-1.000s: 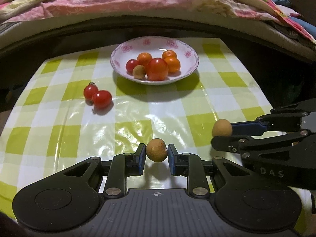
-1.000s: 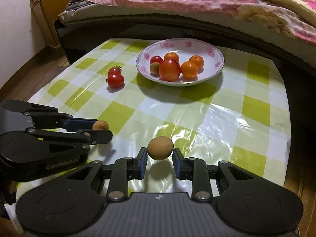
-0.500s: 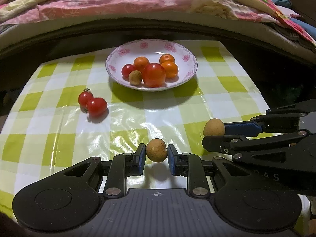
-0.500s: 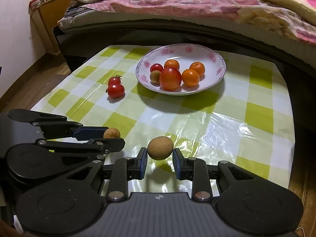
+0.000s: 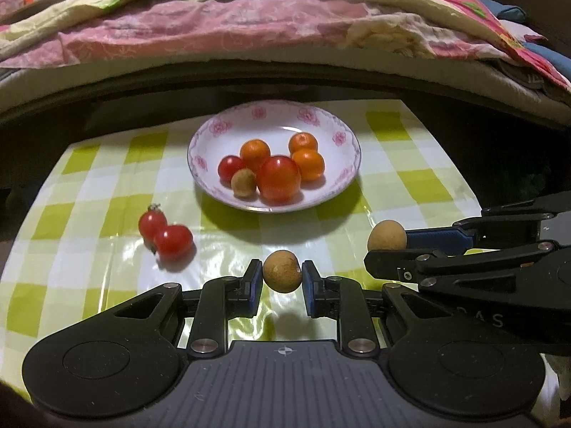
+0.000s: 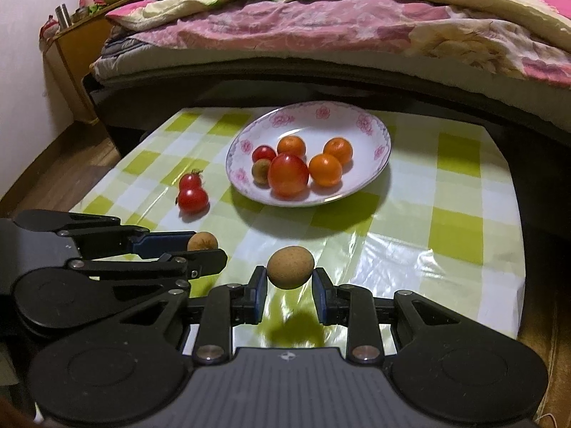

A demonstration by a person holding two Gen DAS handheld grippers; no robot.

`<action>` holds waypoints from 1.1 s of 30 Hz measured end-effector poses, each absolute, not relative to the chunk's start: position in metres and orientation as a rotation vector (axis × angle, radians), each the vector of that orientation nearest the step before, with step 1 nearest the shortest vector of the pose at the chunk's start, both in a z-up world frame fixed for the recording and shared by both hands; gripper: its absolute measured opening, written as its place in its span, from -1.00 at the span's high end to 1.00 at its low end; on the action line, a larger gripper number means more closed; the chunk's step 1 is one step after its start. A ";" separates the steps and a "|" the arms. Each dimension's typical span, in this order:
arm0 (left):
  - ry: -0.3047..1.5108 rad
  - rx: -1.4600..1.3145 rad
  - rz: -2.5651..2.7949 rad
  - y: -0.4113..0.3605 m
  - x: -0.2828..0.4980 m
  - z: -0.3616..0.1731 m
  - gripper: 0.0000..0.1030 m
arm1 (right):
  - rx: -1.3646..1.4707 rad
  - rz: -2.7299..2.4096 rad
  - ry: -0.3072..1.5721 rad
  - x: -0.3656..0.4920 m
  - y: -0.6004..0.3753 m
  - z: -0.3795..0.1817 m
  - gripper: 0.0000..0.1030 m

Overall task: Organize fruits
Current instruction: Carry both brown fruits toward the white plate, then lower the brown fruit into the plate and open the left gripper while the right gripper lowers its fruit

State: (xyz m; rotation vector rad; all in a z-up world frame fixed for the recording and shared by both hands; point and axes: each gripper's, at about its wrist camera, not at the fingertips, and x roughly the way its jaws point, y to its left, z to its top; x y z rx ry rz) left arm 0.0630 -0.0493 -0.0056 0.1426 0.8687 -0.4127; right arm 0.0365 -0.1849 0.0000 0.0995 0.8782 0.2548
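Note:
My left gripper (image 5: 282, 278) is shut on a small brown longan (image 5: 282, 271), held above the checked tablecloth. My right gripper (image 6: 289, 278) is shut on a second brown longan (image 6: 291, 266); in the left wrist view this gripper (image 5: 387, 246) reaches in from the right with its longan (image 5: 386, 235). In the right wrist view the left gripper (image 6: 203, 246) shows at the left with its longan (image 6: 202, 240). Ahead stands a white flowered plate (image 5: 335, 139) (image 6: 371, 125) that holds tomatoes, oranges and one longan. Two red cherry tomatoes (image 5: 166, 233) (image 6: 192, 192) lie on the cloth to the plate's left.
The low table carries a green and white checked plastic cloth (image 5: 410, 178) (image 6: 464, 196). A bed with pink and yellow quilts (image 5: 249, 25) (image 6: 321, 25) runs along behind it. A wooden bedside cabinet (image 6: 75, 46) stands at the far left, beside wooden floor.
Both grippers have drawn back a little from the plate and risen slightly, each still holding its longan. The plate and the two tomatoes look smaller and farther off.

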 end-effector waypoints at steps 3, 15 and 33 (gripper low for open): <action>0.867 0.143 -0.408 -0.051 0.069 -0.006 0.44 | 0.103 0.250 0.873 0.043 -0.186 0.001 0.40; 0.844 0.141 -0.399 -0.058 0.093 -0.004 0.44 | 0.106 0.237 0.842 0.067 -0.192 0.003 0.40; 0.790 0.184 -0.388 -0.075 0.165 -0.006 0.42 | 0.148 0.217 0.800 0.140 -0.211 -0.005 0.40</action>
